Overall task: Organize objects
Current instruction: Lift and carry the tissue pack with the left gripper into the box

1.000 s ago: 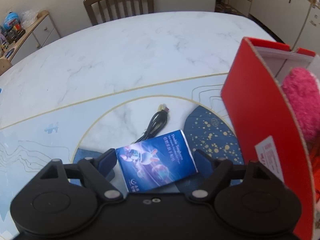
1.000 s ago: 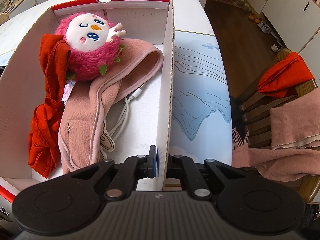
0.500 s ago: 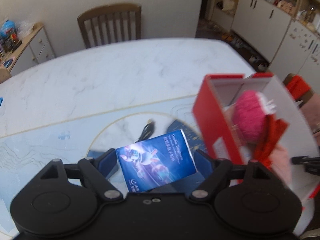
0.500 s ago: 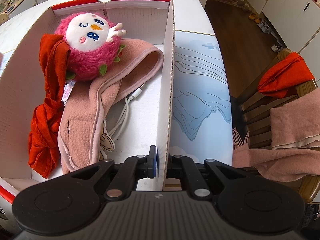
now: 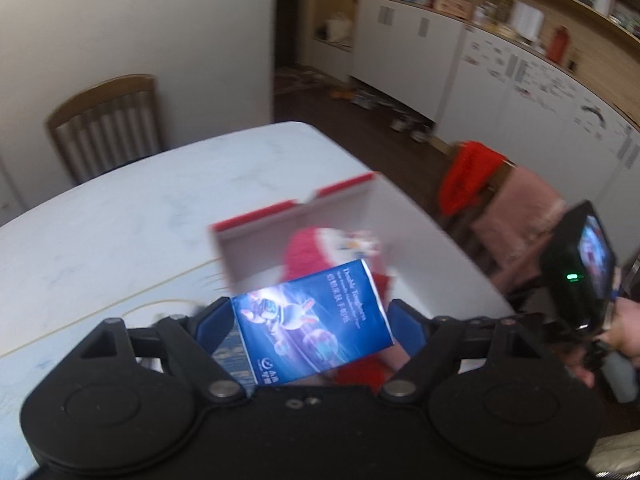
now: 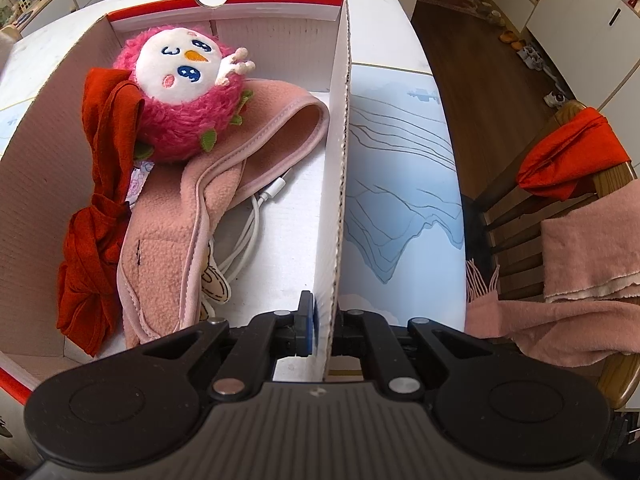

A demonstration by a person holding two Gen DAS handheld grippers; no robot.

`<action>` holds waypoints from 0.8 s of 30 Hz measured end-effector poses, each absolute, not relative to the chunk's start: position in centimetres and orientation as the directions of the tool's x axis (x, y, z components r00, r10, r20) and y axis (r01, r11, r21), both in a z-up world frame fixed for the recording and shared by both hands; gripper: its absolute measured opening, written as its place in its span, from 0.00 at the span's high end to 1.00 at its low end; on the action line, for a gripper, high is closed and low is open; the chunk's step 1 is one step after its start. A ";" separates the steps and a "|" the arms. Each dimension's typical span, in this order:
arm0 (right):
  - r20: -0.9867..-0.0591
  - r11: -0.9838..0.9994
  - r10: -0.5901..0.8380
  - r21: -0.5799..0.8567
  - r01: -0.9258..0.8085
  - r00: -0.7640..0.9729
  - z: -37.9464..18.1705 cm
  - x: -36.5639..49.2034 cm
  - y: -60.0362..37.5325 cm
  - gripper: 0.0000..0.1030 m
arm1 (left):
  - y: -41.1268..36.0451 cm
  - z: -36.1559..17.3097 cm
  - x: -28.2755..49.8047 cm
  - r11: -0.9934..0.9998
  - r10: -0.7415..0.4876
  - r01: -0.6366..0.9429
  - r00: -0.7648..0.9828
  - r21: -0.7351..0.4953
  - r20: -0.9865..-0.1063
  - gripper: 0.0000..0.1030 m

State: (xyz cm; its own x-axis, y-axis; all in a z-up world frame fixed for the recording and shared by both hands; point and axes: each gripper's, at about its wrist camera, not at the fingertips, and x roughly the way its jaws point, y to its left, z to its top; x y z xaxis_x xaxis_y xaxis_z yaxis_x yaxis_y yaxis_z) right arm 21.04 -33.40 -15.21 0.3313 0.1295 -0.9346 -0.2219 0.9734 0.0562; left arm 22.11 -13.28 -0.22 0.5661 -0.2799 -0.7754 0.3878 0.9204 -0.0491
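The left gripper (image 5: 310,322) has its jaws clamped on a blue packet (image 5: 316,330); the right gripper (image 6: 325,326) has its jaws clamped on the cardboard box (image 6: 338,184) wall at 6 o'clock.

Both grippers are matte black plastic: the left gripper (image 5: 312,324) has blue pads (image 5: 214,322), silver pivot screws and two round raised discs. The right gripper (image 6: 323,330) matches, with a ribbed grey top and a green-lit camera block behind.

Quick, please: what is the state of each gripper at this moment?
Left gripper: closed on the blue packet, carried in the air.
Right gripper: closed on the cardboard box, pinching its side wall.
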 end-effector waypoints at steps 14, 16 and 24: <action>-0.928 0.966 0.174 0.095 -0.241 0.330 -15.3 20.7 -34.0 0.96 | -21.1 -5.6 24.4 0.845 -0.300 0.535 0.438 -0.023 -0.848 0.20; -0.929 0.964 0.179 0.100 -0.245 0.324 -15.5 20.6 -34.0 0.96 | -21.0 -6.3 25.1 0.846 -0.296 0.533 0.416 -0.033 -0.860 0.20; -0.931 0.960 0.182 0.099 -0.261 0.317 -15.8 20.3 -34.0 0.96 | -22.0 -8.4 26.5 0.842 -0.267 0.539 0.379 -0.023 -0.886 0.20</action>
State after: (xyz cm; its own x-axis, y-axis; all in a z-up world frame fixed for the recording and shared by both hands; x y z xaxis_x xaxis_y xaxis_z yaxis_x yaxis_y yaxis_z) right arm 20.32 -34.04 -15.80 0.3172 0.1821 -0.9307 -0.2613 0.9602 0.0988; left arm 26.52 -22.02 -8.39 0.3792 -0.2674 -0.8858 0.5391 0.8419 -0.0233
